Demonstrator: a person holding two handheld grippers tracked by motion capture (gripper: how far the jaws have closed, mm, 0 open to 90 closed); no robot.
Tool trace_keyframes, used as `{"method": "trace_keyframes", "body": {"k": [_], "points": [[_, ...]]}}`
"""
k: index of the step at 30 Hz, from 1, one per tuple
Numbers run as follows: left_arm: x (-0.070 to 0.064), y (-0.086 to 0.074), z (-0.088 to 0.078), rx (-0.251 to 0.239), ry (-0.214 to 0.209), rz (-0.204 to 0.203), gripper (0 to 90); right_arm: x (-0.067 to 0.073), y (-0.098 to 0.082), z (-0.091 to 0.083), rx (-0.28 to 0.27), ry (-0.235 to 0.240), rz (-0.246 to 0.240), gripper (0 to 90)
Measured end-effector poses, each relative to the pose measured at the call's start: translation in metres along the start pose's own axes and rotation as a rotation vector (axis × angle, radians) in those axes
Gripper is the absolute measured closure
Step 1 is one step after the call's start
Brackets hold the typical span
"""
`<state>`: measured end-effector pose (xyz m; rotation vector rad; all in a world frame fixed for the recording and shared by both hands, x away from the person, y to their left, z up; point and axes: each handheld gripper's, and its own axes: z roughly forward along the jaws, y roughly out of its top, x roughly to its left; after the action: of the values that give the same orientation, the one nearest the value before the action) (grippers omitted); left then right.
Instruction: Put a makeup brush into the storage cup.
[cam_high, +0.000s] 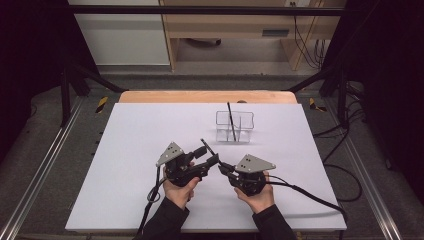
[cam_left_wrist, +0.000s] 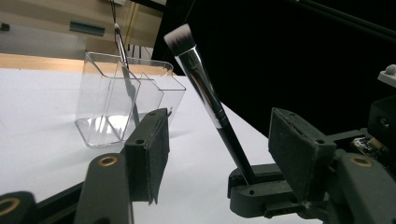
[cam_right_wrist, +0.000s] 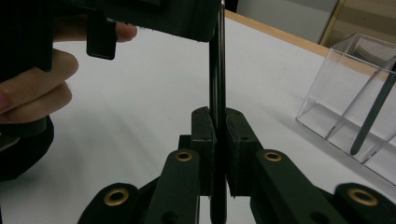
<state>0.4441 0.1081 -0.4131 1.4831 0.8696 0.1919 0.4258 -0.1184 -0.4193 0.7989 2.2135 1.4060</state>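
In my right gripper (cam_right_wrist: 218, 121) a makeup brush (cam_left_wrist: 205, 88) stands tilted, black handle pinched between the shut pads, white-tipped bristles uppermost. My left gripper (cam_left_wrist: 219, 126) is open, one pad on each side of the brush's silver ferrule, with a gap on both sides. From the high view, the two grippers, left (cam_high: 207, 156) and right (cam_high: 223, 167), meet tip to tip near the table's front centre, the brush (cam_high: 206, 146) between them. A clear plastic organizer (cam_high: 235, 127) stands behind, holding a thin dark brush (cam_high: 231, 120) upright.
The white table top (cam_high: 130, 165) spreads bare around both hands. Its wooden far edge (cam_high: 207, 96) lies just behind the organizer (cam_left_wrist: 107, 107). Black frame posts and cables flank the table. A cable (cam_high: 305, 192) trails right from my right gripper.
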Motion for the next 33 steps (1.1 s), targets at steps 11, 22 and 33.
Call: {"method": "trace_keyframes", "body": {"k": [11, 22, 33], "points": [[-0.0003, -0.0007, 0.0003, -0.022, -0.017, -0.028, 50.4, 0.0005, 0.0001, 0.0010, -0.010, 0.003, 0.016, 84.0], [-0.0013, -0.0018, 0.0015, -0.027, -0.025, -0.044, 62.6, 0.0009, 0.0002, 0.0015, -0.018, 0.009, 0.028, 84.0], [-0.0017, -0.0012, 0.0013, -0.040, -0.025, -0.067, 71.6, 0.0013, 0.0001, 0.0018, -0.021, 0.014, 0.032, 84.0]]}}
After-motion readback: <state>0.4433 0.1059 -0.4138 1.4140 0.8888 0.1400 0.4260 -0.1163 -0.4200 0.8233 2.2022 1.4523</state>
